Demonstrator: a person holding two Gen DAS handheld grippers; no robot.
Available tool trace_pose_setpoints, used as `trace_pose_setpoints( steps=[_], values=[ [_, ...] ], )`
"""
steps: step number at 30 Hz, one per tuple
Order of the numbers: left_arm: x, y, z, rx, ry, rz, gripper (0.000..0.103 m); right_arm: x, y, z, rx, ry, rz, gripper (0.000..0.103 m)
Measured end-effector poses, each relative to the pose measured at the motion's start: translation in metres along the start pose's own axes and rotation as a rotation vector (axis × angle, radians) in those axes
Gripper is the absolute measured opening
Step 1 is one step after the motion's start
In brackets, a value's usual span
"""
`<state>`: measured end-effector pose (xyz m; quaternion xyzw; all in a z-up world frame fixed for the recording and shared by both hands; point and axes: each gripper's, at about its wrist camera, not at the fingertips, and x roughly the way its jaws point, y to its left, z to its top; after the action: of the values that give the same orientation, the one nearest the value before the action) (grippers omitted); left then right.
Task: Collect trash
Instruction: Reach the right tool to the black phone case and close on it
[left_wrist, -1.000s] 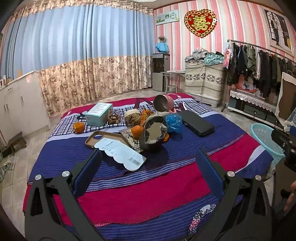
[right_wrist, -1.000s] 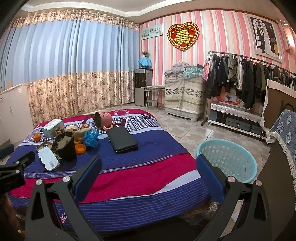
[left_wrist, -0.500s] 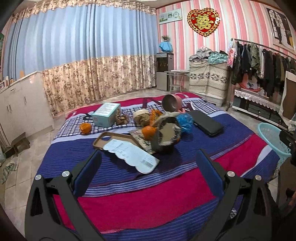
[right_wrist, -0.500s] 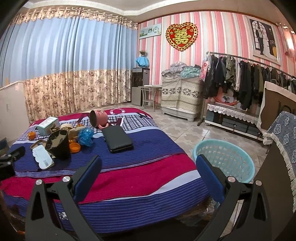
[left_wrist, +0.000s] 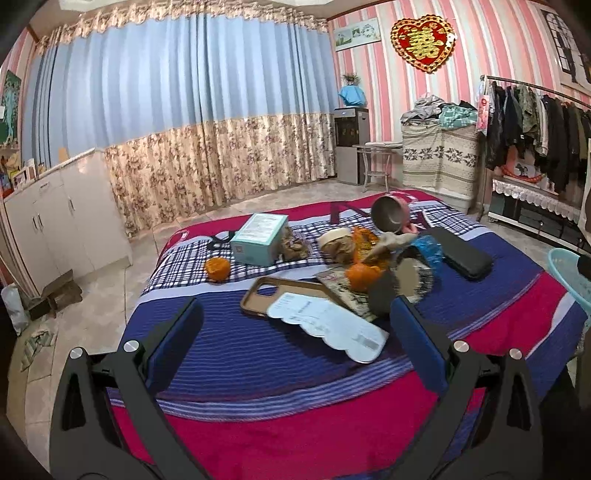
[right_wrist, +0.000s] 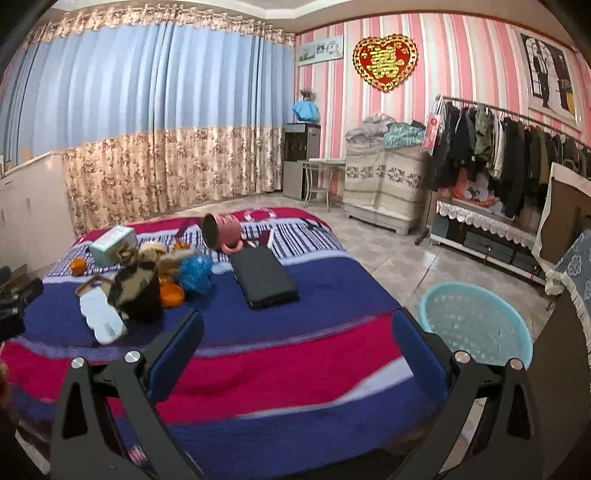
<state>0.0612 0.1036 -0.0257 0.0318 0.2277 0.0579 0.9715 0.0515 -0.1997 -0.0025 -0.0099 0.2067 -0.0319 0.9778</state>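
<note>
A pile of clutter lies on the striped bed (left_wrist: 258, 373): a white paper card (left_wrist: 327, 325), orange peels (left_wrist: 364, 275), a crumpled blue wrapper (left_wrist: 430, 249), a dark open bag (left_wrist: 400, 284), a lone orange (left_wrist: 218, 268) and brown scraps (left_wrist: 295, 248). My left gripper (left_wrist: 295, 332) is open and empty, just short of the card. My right gripper (right_wrist: 295, 338) is open and empty over the bed's near right part, apart from the pile (right_wrist: 147, 280). A light blue basket (right_wrist: 476, 328) stands on the floor to the right of the bed.
On the bed also lie a teal box (left_wrist: 260, 238), a phone case (left_wrist: 284, 293), a pink tipped mug (left_wrist: 389, 214) and a black flat case (left_wrist: 461, 256). White cabinets (left_wrist: 55, 218) stand left, a clothes rack (right_wrist: 509, 155) right, curtains behind.
My left gripper has moved forward and left toward the pile, so the card and peels look larger. My right gripper has shifted slightly; the basket sits closer to its right finger.
</note>
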Motion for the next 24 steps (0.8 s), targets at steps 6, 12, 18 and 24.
trace_pose_setpoints(
  steps=[6, 12, 18, 24],
  values=[
    [0.026, 0.04, 0.001, -0.041, 0.05, 0.021, 0.098, 0.03, 0.05, 0.007, -0.051, 0.075, 0.05, 0.099],
    [0.036, 0.073, -0.003, -0.034, 0.049, 0.084, 0.098, 0.058, 0.109, 0.013, -0.103, 0.127, 0.142, 0.099],
    [0.043, 0.087, -0.008, -0.069, 0.056, 0.08, 0.098, 0.1, 0.166, 0.028, -0.12, 0.186, 0.18, 0.099],
    [0.052, 0.088, -0.013, -0.072, 0.081, 0.073, 0.098, 0.138, 0.17, 0.018, -0.139, 0.273, 0.137, 0.099]
  ],
)
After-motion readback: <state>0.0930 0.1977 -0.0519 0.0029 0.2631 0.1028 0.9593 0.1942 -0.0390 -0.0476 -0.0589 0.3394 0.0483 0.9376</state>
